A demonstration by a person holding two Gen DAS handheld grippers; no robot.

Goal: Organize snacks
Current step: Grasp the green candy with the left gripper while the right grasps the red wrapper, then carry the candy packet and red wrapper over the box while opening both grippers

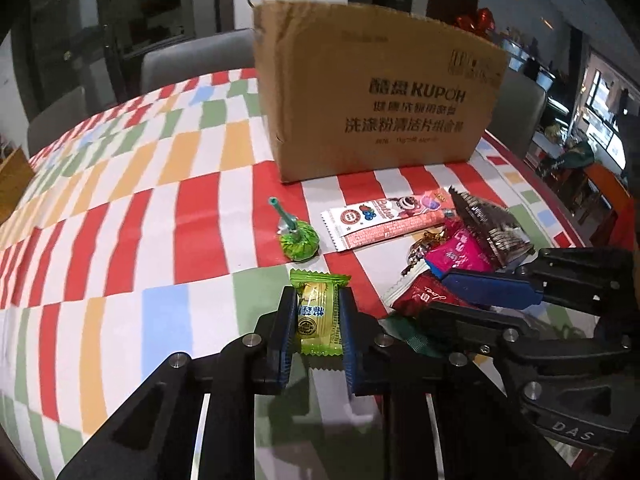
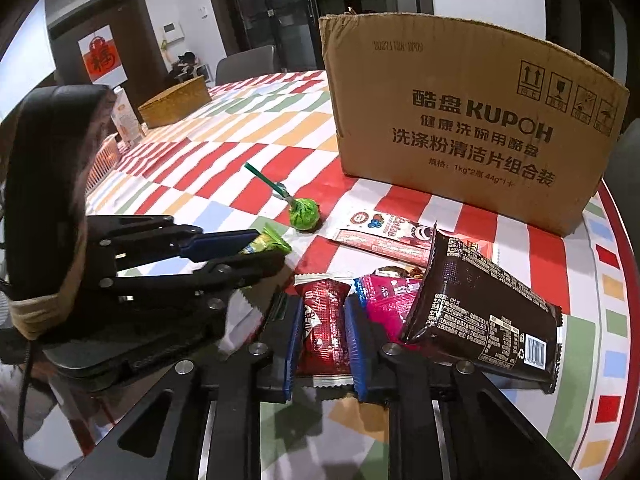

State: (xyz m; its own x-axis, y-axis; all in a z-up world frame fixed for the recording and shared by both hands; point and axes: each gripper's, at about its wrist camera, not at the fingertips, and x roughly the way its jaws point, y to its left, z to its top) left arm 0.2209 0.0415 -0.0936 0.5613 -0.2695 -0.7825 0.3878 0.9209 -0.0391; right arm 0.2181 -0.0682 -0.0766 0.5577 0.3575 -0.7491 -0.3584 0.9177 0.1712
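A green-wrapped candy (image 1: 319, 312) is pinched by the left claw (image 1: 319, 320), a red snack packet (image 2: 323, 326) by the right claw (image 2: 323, 334), near the desk's front edge. Both should be lifted clear, then released over the cardboard box (image 2: 472, 128) behind.

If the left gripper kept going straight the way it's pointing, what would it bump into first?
Probably the green lollipop. The left gripper, shut on a green candy, points toward it across the tablecloth. The cardboard box stands farther back.
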